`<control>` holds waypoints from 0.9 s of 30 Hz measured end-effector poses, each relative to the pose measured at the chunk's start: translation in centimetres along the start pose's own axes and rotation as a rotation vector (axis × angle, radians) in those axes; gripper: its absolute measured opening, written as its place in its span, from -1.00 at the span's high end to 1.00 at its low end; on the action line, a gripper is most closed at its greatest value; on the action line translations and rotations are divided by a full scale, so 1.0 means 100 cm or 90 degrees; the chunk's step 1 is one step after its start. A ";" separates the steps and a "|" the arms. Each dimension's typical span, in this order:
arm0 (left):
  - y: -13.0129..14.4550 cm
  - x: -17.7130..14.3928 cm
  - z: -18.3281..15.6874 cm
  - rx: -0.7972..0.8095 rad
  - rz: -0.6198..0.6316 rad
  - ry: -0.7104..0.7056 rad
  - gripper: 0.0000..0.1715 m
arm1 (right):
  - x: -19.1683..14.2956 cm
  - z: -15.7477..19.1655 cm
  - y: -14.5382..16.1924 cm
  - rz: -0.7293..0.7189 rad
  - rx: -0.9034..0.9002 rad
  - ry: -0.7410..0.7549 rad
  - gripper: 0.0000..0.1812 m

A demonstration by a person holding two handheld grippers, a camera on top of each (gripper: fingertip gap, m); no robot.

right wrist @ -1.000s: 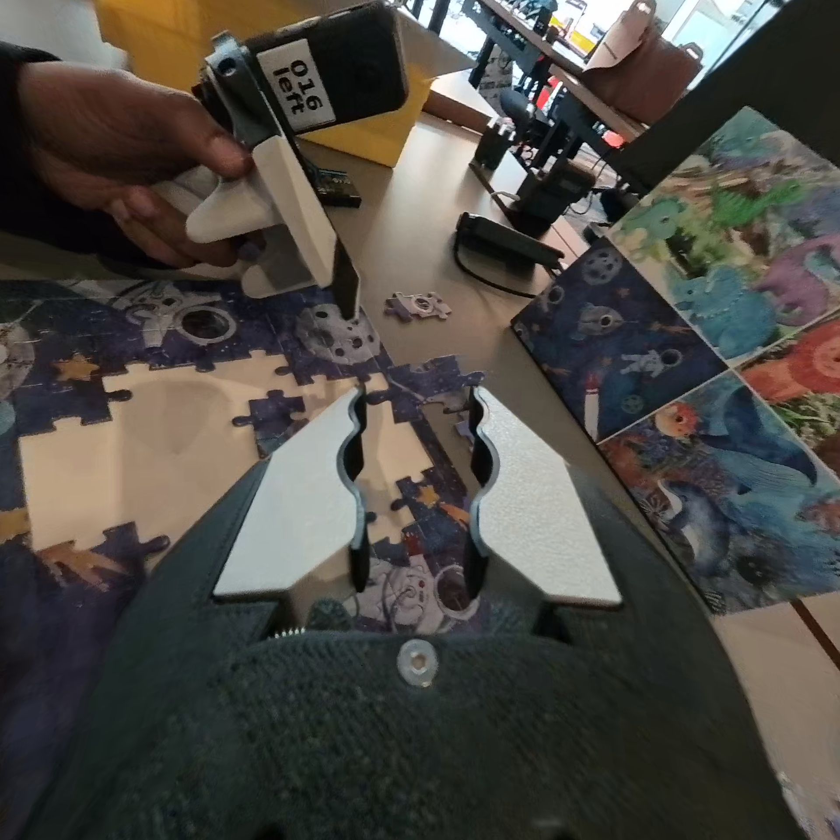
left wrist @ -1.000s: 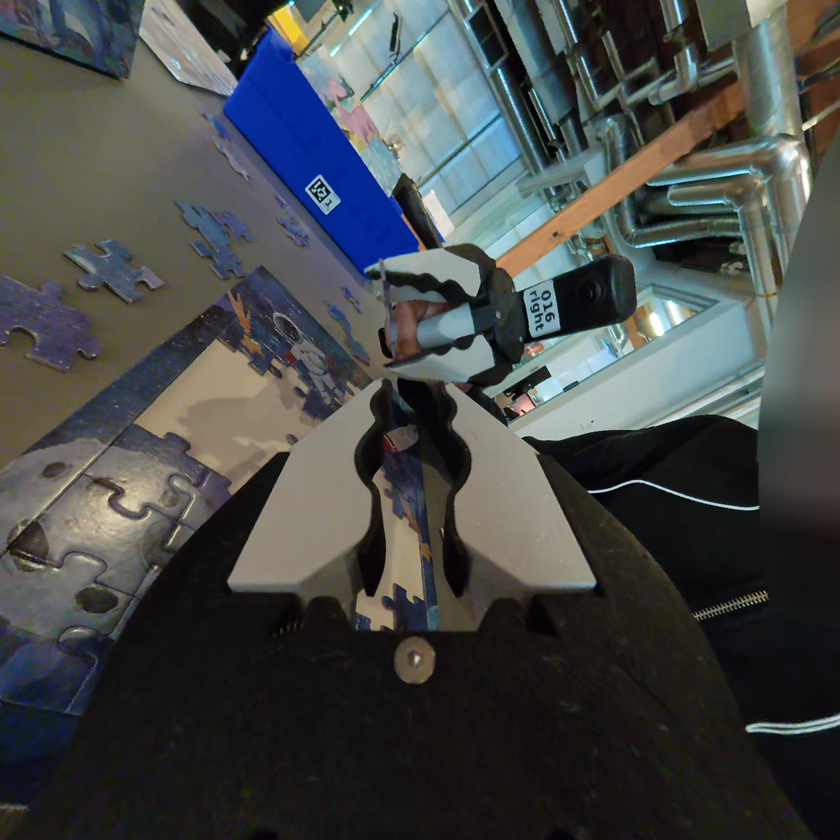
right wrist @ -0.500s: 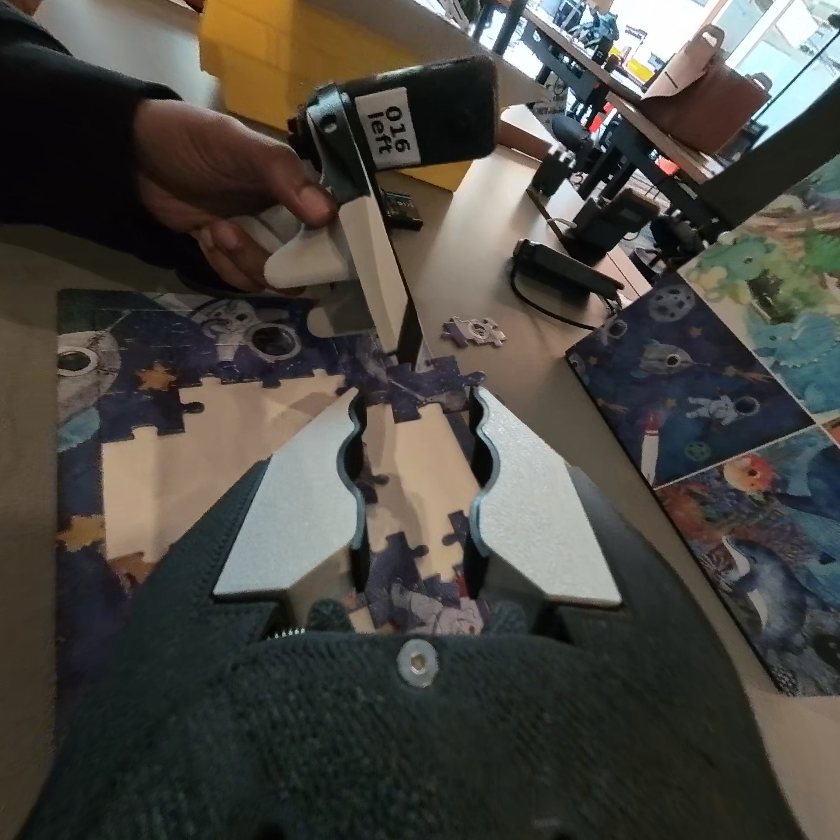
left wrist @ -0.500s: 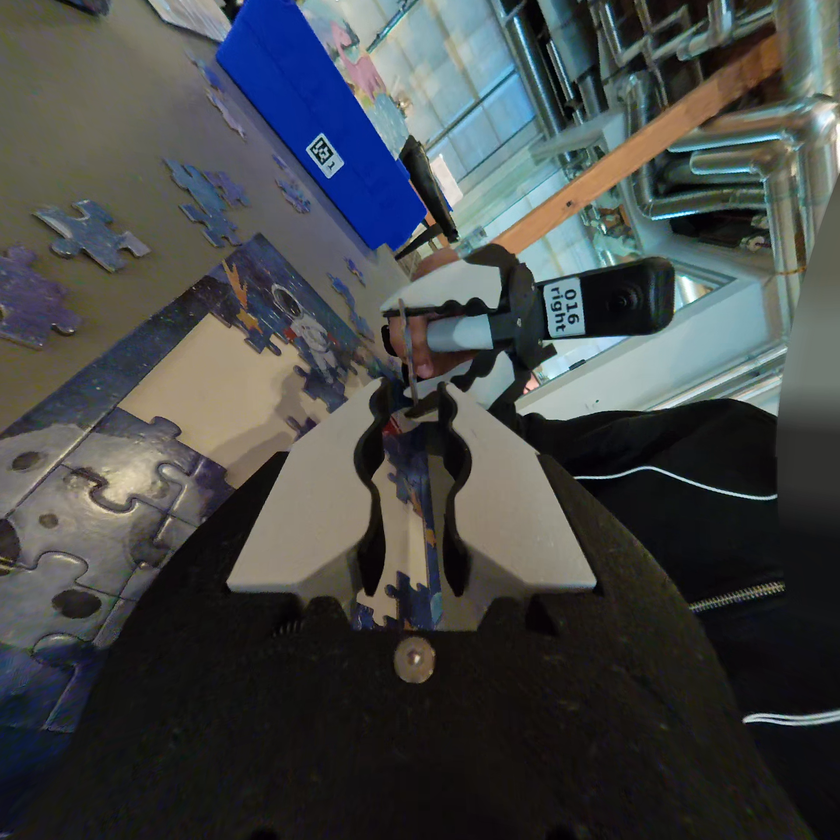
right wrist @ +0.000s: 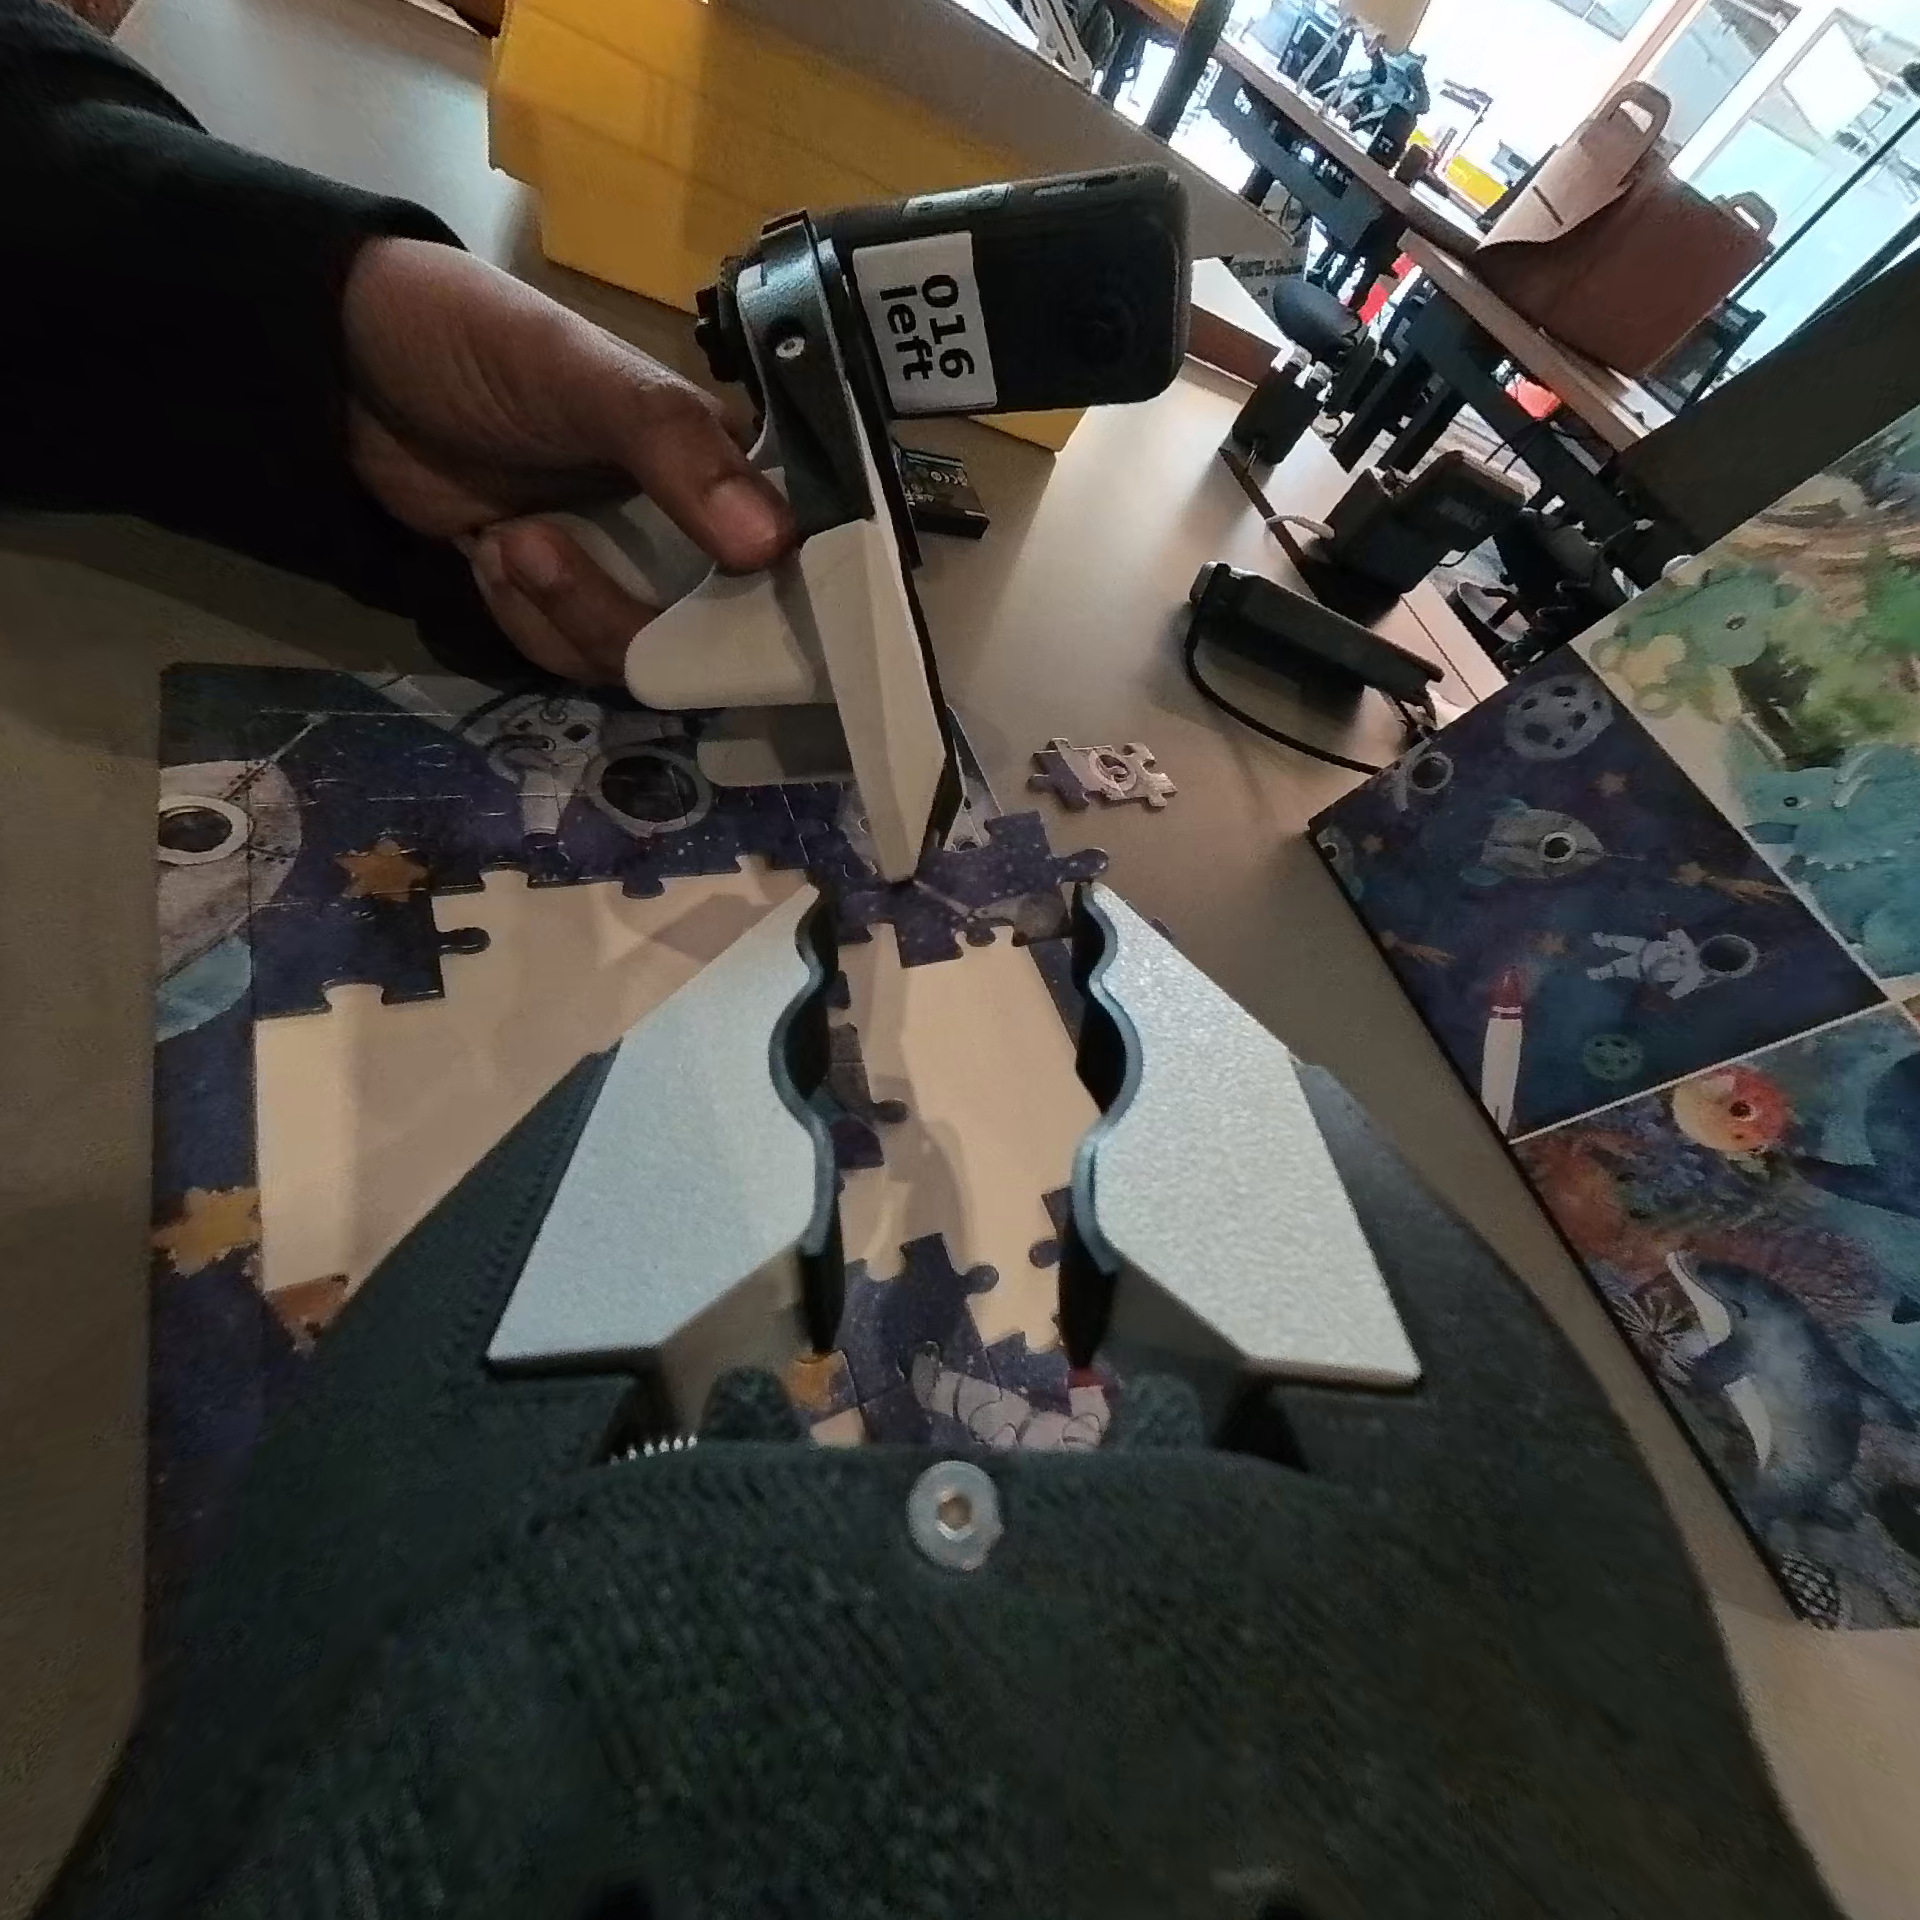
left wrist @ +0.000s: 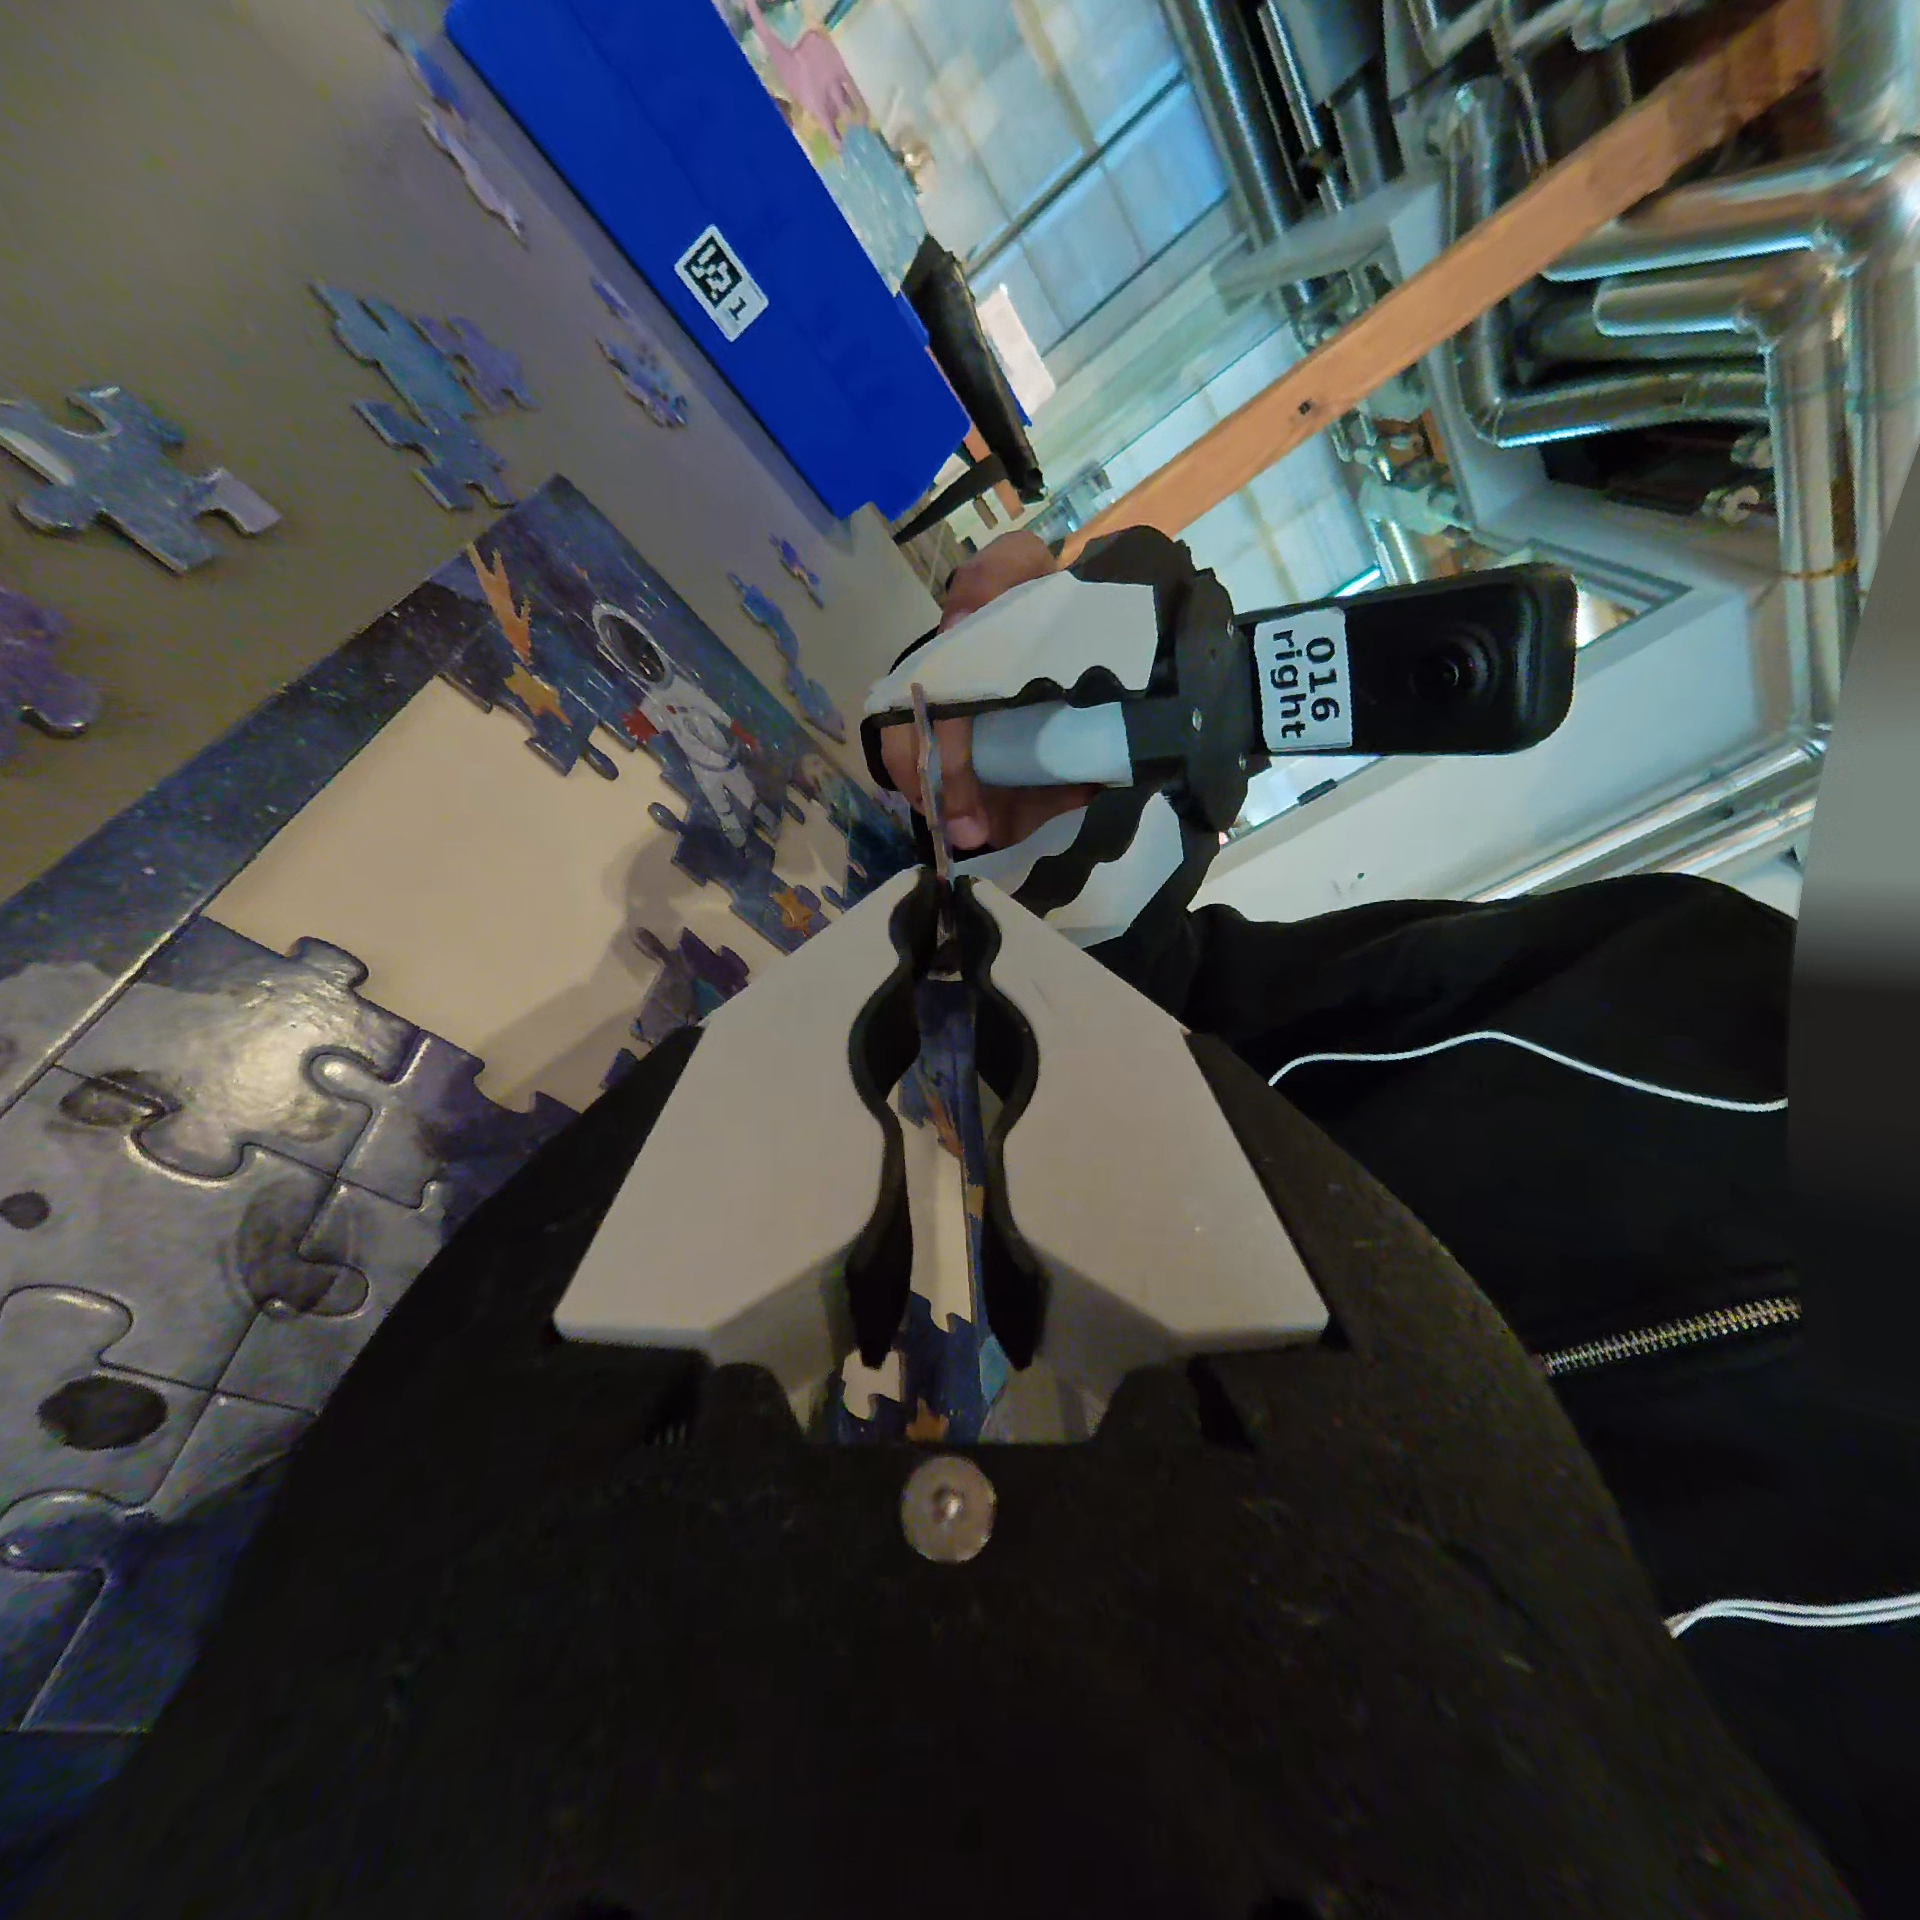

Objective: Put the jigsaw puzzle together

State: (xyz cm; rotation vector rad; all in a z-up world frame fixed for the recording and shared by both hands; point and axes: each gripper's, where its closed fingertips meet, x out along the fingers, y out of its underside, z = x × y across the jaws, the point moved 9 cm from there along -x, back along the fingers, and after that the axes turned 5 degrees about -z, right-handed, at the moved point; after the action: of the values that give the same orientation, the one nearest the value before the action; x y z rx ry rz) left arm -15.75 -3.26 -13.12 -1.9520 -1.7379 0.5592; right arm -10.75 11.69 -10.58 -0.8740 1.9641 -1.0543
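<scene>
A dark blue starry puzzle piece [right wrist: 987,883] hangs above the puzzle board [right wrist: 343,1091], which has a joined blue border and a bare cream middle. My right gripper [right wrist: 956,904] grips this piece by its two side edges, one fingertip on each. My left gripper [right wrist: 906,868] comes down from above and is shut flat on the piece's left part. In the left wrist view the piece [left wrist: 928,769] shows edge-on, pinched at my left gripper's tips [left wrist: 940,894] and spanning my right gripper's fingers [left wrist: 930,790]. The board [left wrist: 447,862] lies to the left there.
A loose piece [right wrist: 1103,774] lies past the board, and more loose pieces [left wrist: 114,478] lie beside it. A picture sheet [right wrist: 1662,987] lies at the right, a black device with a cable [right wrist: 1309,634] behind it. A yellow box [right wrist: 727,135] and a blue box [left wrist: 727,229] stand at the table's far edges. Left and right tips are no more than a few centimetres apart.
My left gripper's fingers stood apart around the piece's edge and have now closed on it. My right gripper has kept its hold on the piece as the two grippers drew closer.
</scene>
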 end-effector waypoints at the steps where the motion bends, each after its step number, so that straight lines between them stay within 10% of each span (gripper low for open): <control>1: 0.000 0.000 0.000 0.001 0.000 -0.001 1.00 | 0.000 0.000 0.000 0.000 0.000 0.000 0.52; 27: -0.004 -0.006 0.000 0.016 -0.026 -0.015 1.00 | -0.002 -0.002 0.000 0.017 -0.018 0.019 0.58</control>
State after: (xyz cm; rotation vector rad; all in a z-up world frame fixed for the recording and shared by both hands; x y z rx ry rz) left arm -16.16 -3.81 -12.86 -1.8955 -1.7726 0.5899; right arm -10.81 11.91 -10.40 -0.8501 2.0150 -1.0318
